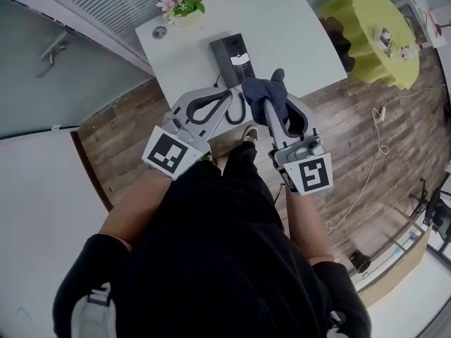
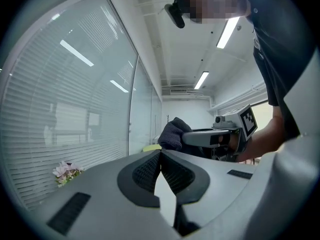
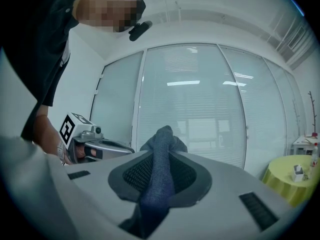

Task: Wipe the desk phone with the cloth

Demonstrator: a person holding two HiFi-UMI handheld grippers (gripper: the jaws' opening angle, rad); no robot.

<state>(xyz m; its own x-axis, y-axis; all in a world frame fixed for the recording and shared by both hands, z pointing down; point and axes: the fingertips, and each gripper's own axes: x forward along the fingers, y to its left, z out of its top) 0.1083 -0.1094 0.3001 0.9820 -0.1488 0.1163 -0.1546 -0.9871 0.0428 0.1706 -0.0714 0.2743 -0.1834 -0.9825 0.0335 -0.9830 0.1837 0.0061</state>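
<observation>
As I judge it, the wipe hasn't started: the cloth is picked up, but all of the phone is left to do. Furthest left, well beyond the phone's far left corner, a pot of flowers (image 1: 182, 2) sits on the white desk (image 1: 282, 27). My left gripper (image 1: 220, 103) hovers just short of the phone's near edge and to its left; its fingers are closed tip to tip with nothing between them. The phone (image 1: 232, 58) itself is black, lying flat near the desk's front edge with a pale patch on its face. I can't make out dust or smears on it from here. Just to the right of its near end, my right gripper (image 1: 275, 115) has its fingers clamped on the dark blue cloth (image 1: 262, 90), which bunches out past the tips. This gripper's own view faces a glass wall, so I take the cloth to be off the phone.
</observation>
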